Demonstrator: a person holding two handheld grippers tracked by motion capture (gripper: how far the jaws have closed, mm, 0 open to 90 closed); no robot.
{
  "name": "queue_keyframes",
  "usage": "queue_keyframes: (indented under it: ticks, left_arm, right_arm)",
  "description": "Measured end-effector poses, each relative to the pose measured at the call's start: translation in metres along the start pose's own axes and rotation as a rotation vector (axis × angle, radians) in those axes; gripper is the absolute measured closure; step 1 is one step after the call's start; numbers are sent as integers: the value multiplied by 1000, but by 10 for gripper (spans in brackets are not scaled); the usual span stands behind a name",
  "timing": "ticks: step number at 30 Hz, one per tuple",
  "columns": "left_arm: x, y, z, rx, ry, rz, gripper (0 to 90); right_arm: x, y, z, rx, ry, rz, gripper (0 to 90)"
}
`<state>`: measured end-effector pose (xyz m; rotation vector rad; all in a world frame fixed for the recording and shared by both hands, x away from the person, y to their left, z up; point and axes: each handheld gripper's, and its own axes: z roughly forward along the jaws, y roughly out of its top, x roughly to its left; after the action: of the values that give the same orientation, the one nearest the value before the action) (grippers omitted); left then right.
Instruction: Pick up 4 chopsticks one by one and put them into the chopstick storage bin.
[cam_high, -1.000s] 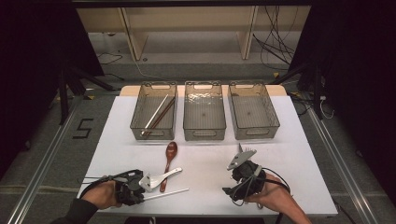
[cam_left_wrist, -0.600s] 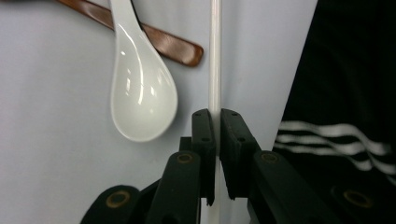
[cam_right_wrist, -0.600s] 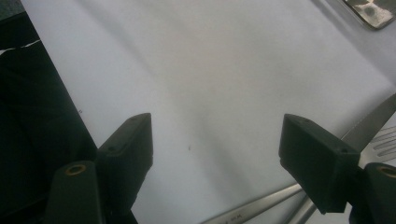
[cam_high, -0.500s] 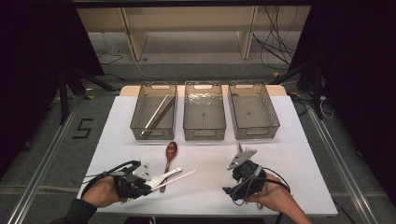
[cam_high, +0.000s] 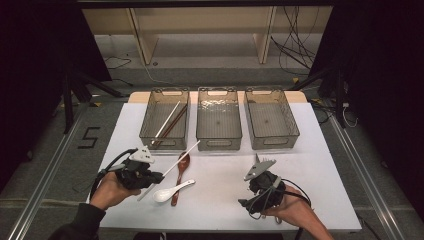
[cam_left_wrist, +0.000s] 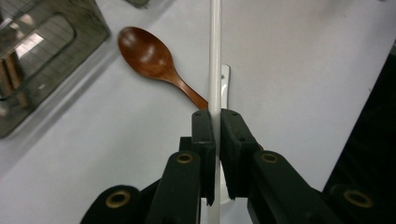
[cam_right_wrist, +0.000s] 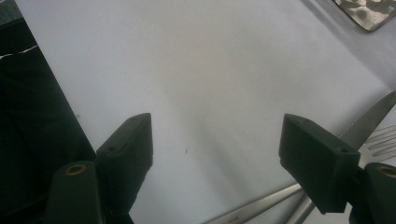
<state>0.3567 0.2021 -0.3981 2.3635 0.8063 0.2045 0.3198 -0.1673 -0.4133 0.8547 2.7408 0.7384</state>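
Left tongs (cam_left_wrist: 215, 122): clamped on white chopstick (cam_left_wrist: 215, 56), lifted above counter (cam_high: 310, 165), over brown wooden spoon (cam_left_wrist: 149, 58). Right tongs (cam_right_wrist: 215, 151): jaws wide apart, nothing between, over bare counter.

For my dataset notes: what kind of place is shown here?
Probably a lab recording bench: a white-covered table with three clear plastic bins, dark surroundings, loose black cables on the floor, and a taped floor number.
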Motion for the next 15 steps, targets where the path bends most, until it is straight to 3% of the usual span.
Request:
queue_keyframes:
  ticks: [15]
  left_arm:
    - [40,35,-2,-86,80,-87,841]
  right_arm:
    - [-1,0,-1,-1,0,3,269]
